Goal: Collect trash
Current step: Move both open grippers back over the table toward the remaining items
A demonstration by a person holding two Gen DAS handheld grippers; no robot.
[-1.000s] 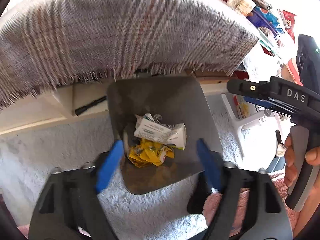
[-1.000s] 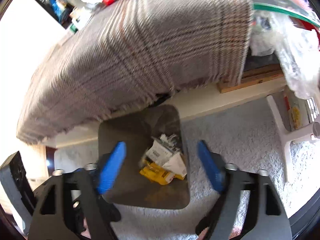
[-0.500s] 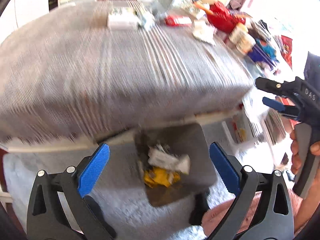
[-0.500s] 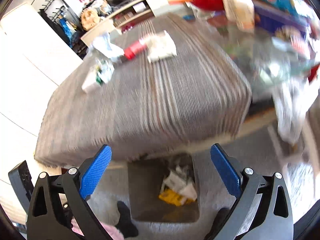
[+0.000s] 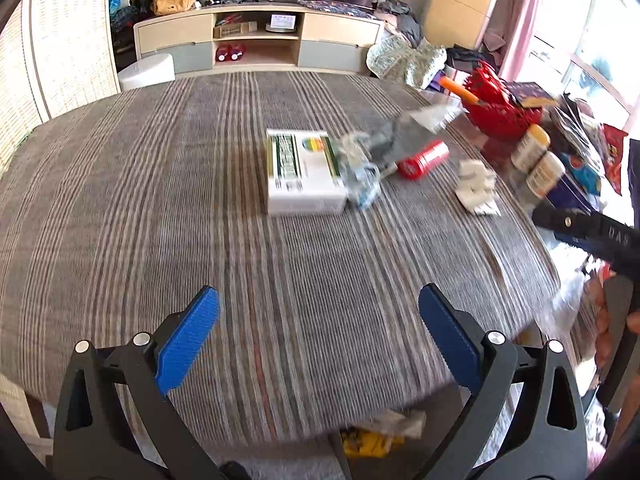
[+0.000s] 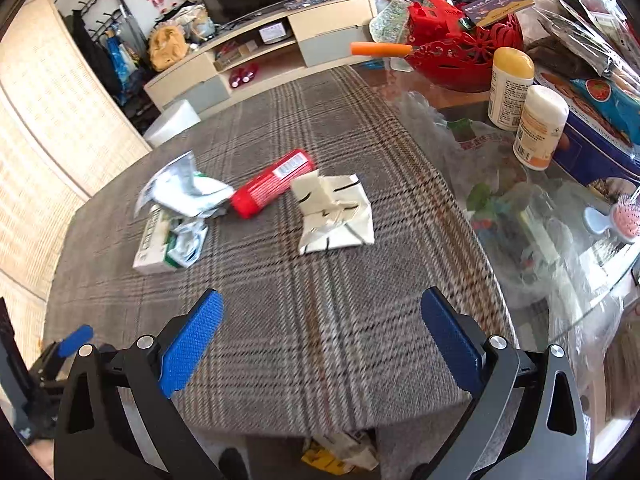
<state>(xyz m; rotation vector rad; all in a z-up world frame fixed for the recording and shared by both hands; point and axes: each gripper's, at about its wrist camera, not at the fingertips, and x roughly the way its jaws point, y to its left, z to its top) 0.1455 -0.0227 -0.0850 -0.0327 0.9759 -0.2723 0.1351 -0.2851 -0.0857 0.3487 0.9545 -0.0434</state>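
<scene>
On the plaid cloth point(image 5: 160, 208) point(image 6: 320, 320) lie a white and green box point(image 5: 304, 172) point(image 6: 150, 248), crumpled plastic wrappers point(image 5: 360, 168) point(image 6: 184, 192), a red tube point(image 5: 424, 159) point(image 6: 272, 182) and a folded white carton point(image 5: 476, 188) point(image 6: 336, 216). Just past the cloth's near edge, a bin on the floor shows yellow and white trash point(image 5: 376, 436) point(image 6: 340, 454). My left gripper point(image 5: 320, 336) hangs open above the cloth's near part, nothing between its fingers. My right gripper point(image 6: 322, 340) is open too, empty, over the same near edge.
A red basket point(image 6: 460, 52), two white bottles point(image 6: 540, 128) and plastic bags point(image 6: 520, 200) crowd the glass table top to the right of the cloth. A low TV cabinet point(image 5: 256, 40) stands beyond the table. A hand holding the right gripper's handle point(image 5: 616, 320) shows at the right edge.
Both grippers rose from over the floor bin to above the table top and spread wider. The bin dropped to the bottom edge; the trash on the cloth came into view.
</scene>
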